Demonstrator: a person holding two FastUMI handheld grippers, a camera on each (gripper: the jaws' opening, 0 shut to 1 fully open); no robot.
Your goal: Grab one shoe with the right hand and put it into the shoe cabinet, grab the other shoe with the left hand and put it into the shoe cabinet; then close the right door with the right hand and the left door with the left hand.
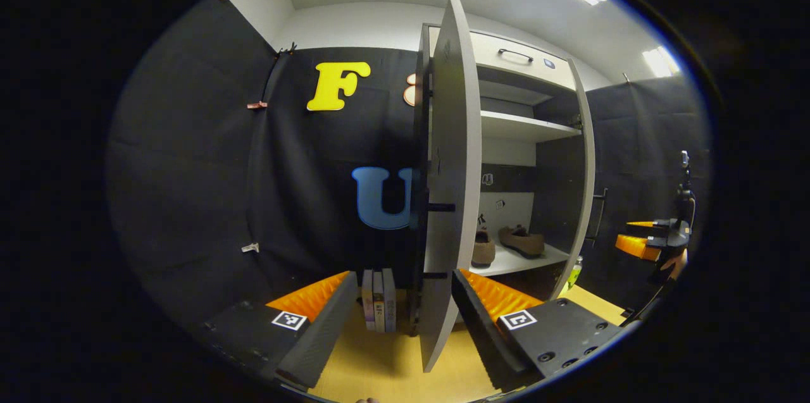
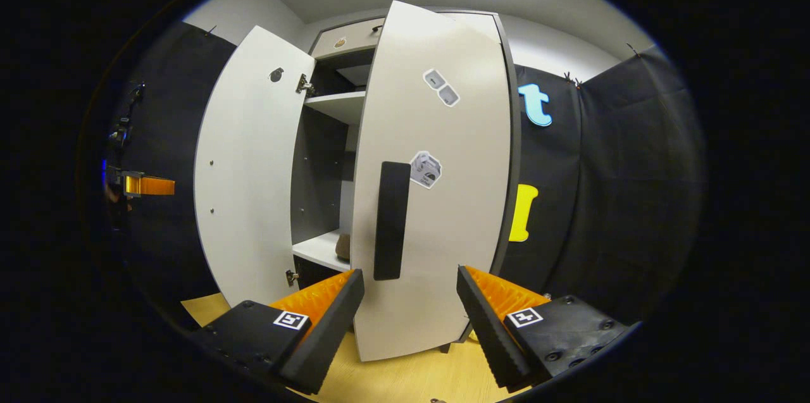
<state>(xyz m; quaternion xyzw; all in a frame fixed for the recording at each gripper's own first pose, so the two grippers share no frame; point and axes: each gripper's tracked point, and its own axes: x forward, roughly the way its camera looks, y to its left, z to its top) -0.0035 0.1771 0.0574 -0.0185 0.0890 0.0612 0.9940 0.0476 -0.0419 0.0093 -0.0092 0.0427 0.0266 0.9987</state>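
Brown suede shoes (image 1: 512,243) were seen side by side on the white cabinet shelf (image 1: 506,262). Straight ahead of the right claw (image 2: 410,302), held apart and empty, stood the half-closed white right door (image 2: 436,200), its black handle (image 2: 391,219) upright and nearest. The left claw (image 1: 405,302) was likewise held apart around the left door's edge (image 1: 446,200), untouched.

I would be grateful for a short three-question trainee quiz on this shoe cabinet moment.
1. True or false: both shoes already sit on a shelf inside the cabinet.
2. Which door has a black handle facing the right gripper? A) left door B) right door
3. Fill in: the left gripper is ____, fingers either side of the left door's edge.

Key: 1 true; 2 B; 3 open.
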